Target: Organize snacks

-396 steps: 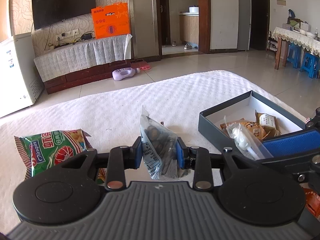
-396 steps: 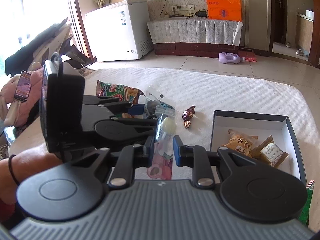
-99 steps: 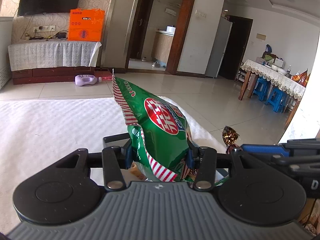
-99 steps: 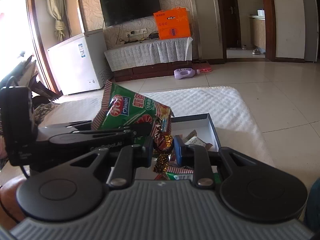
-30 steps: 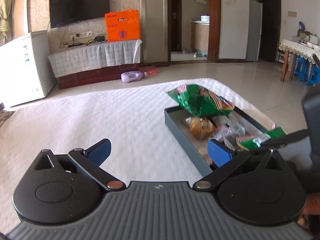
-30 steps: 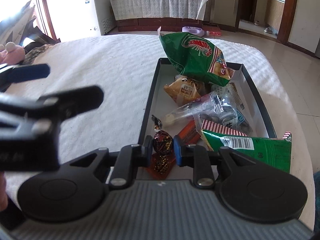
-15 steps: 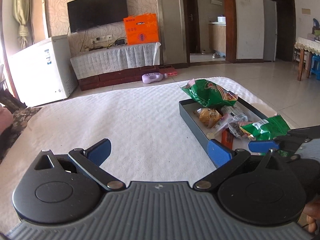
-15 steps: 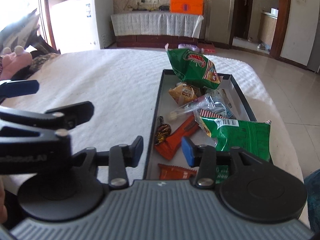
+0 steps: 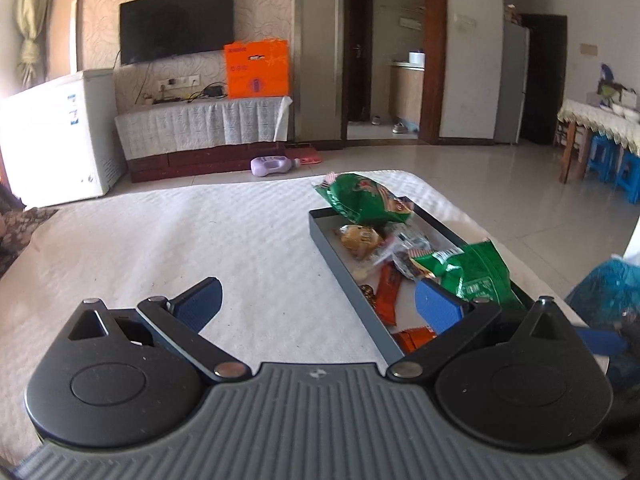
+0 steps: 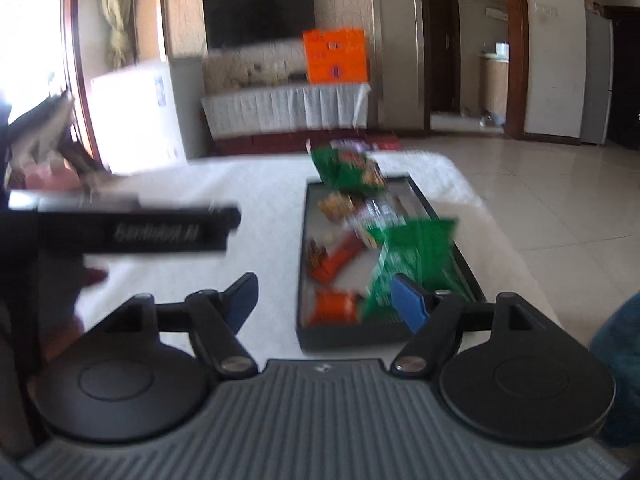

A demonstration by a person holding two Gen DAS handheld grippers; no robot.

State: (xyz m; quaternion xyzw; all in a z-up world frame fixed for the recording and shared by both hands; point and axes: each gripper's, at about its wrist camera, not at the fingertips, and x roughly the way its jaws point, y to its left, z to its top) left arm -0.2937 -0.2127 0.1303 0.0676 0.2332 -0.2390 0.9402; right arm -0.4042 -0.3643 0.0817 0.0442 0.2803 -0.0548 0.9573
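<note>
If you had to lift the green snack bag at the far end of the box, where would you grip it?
Pinch the far green bag at its crimped top edge, coming from above: it leans over the box rim, so that seam sticks up clear of the other snacks.

snacks (image 9: 404,256): lay piled inside the box
green bags (image 9: 362,200): one at each end
box (image 9: 332,248): dark, shallow, open, on the white cloth

Both wrist cameras look forward and slightly down across the white-covered table (image 9: 248,240), sharing the snack box (image 9: 320,226) (image 10: 301,264) and TV wall beyond
</note>
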